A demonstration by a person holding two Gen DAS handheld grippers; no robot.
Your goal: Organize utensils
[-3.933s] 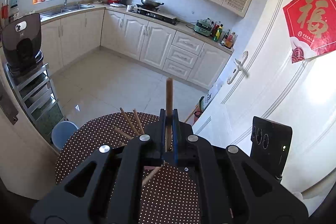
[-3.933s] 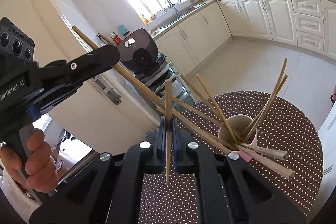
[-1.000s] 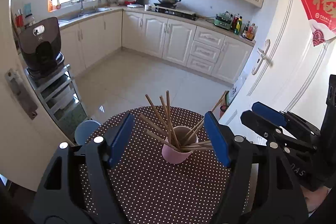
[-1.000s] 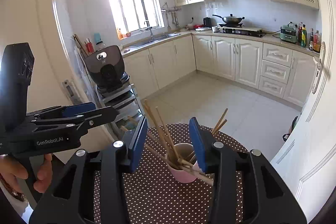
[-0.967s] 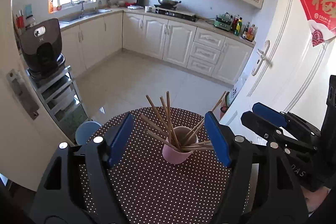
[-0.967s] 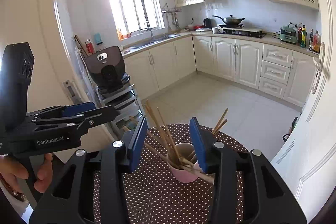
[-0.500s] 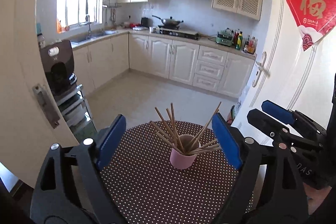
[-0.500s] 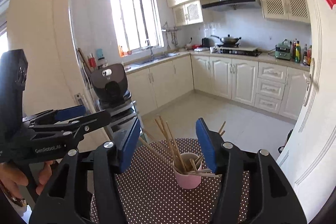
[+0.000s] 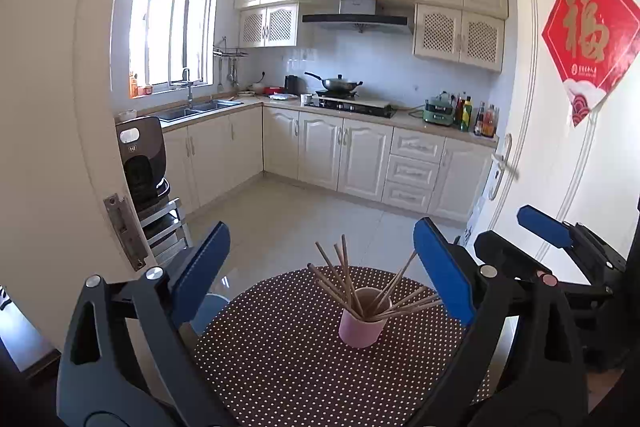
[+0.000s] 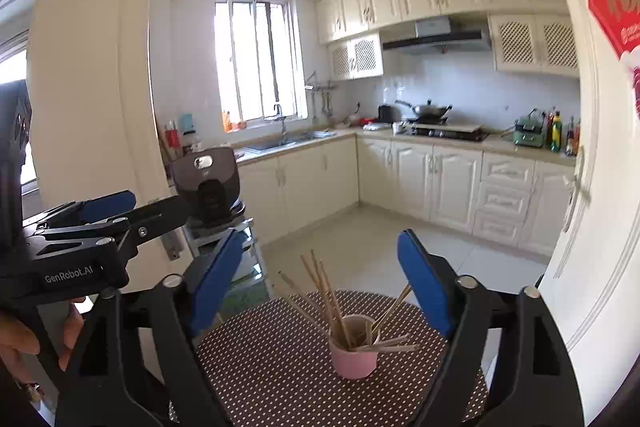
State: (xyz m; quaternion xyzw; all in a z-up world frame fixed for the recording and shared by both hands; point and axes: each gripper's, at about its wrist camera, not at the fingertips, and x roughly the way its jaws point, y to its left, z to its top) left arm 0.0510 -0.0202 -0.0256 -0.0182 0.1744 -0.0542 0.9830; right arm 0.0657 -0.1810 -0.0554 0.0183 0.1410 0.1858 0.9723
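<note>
A pink cup (image 9: 363, 323) stands on the round brown dotted table (image 9: 280, 367) and holds several wooden chopsticks (image 9: 344, 277) that fan outward. It also shows in the right wrist view (image 10: 354, 351), with the chopsticks (image 10: 324, 295) in it. My left gripper (image 9: 320, 263) is open and empty, held above and behind the cup. My right gripper (image 10: 320, 263) is open and empty too, likewise back from the cup. The right gripper (image 9: 560, 251) shows at the right of the left wrist view; the left gripper (image 10: 96, 223) shows at the left of the right wrist view.
A white door (image 9: 560, 147) with a red paper decoration (image 9: 588, 39) stands close on the right. A dark appliance (image 9: 140, 159) sits on a metal rack at the left. A blue stool (image 9: 208, 309) is beside the table. Kitchen cabinets (image 9: 360, 155) line the far wall.
Both grippers let go of their chopsticks into the cup, opened, and have drawn up and back from the table. The cup looks smaller and farther now.
</note>
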